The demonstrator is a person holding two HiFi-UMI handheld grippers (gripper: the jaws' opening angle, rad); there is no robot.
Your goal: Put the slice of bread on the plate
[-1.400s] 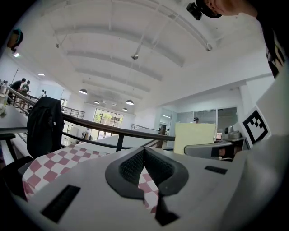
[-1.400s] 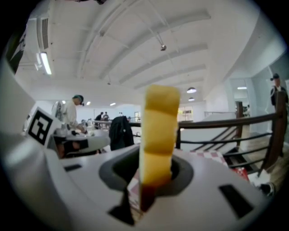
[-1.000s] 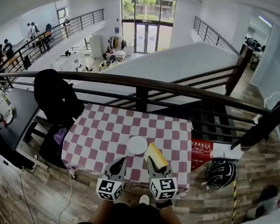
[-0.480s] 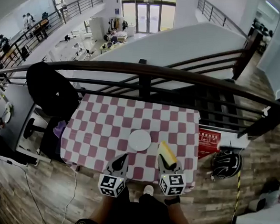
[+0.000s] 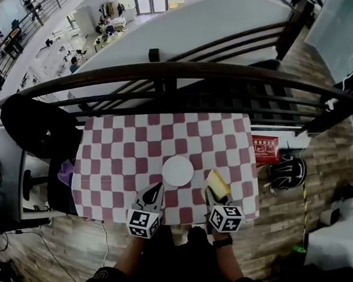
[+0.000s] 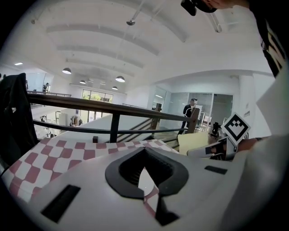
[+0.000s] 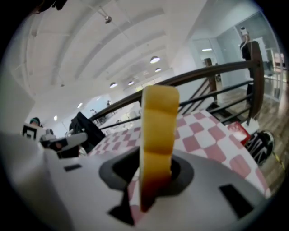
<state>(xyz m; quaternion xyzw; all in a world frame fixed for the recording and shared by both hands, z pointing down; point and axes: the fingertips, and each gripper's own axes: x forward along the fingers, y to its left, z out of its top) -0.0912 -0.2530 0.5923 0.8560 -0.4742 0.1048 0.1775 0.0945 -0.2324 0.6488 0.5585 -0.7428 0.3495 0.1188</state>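
Note:
A white round plate (image 5: 178,170) lies on the red-and-white checked table (image 5: 116,145), near its front edge. My right gripper (image 5: 212,198) is shut on the slice of bread (image 5: 217,183), a pale yellow slice with a brown crust, held just right of the plate and apart from it. In the right gripper view the bread (image 7: 158,126) stands on edge between the jaws of my right gripper (image 7: 153,176). My left gripper (image 5: 153,195) hovers at the plate's near left, shut and with nothing in it. In the left gripper view the left gripper (image 6: 145,172) shows only a thin slit.
A dark handrail (image 5: 169,73) runs along the table's far side. A black jacket hangs over a chair (image 5: 36,127) at the left. On the floor to the right lie a red box (image 5: 265,148) and a dark helmet (image 5: 287,172).
Both grippers have come down toward the near part of the table. The right one has rolled with the bread and now sits a little farther right of the plate.

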